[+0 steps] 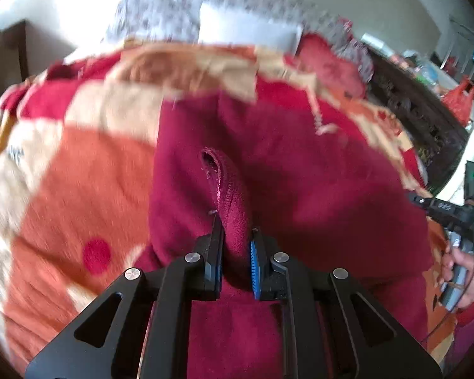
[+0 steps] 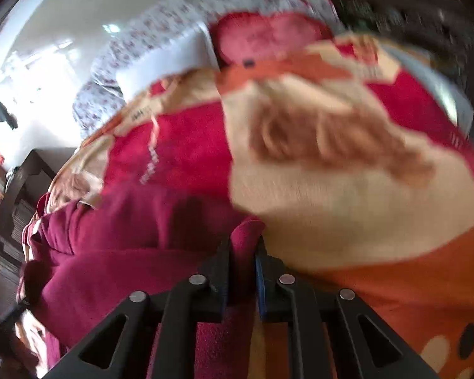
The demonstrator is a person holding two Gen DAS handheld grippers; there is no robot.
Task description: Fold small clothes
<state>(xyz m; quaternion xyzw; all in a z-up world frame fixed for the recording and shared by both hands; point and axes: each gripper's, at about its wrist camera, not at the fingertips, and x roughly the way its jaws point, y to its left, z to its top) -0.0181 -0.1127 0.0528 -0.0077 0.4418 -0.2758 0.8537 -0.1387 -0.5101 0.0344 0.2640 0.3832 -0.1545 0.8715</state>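
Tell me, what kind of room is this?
Probably a bedroom at home: a big red and orange blanket covers what looks like a bed, with a floral pillow at its head and a dark carved headboard.

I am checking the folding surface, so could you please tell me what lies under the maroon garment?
A patterned blanket in red, orange and cream shows around the maroon garment, which both grippers pinch. What lies directly beneath the garment, and under the blanket, is covered.

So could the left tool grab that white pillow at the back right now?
Probably not. The left tool is shut on a fold of the maroon garment, and the white pillow lies far off past the patterned blanket. It would have to let go first.
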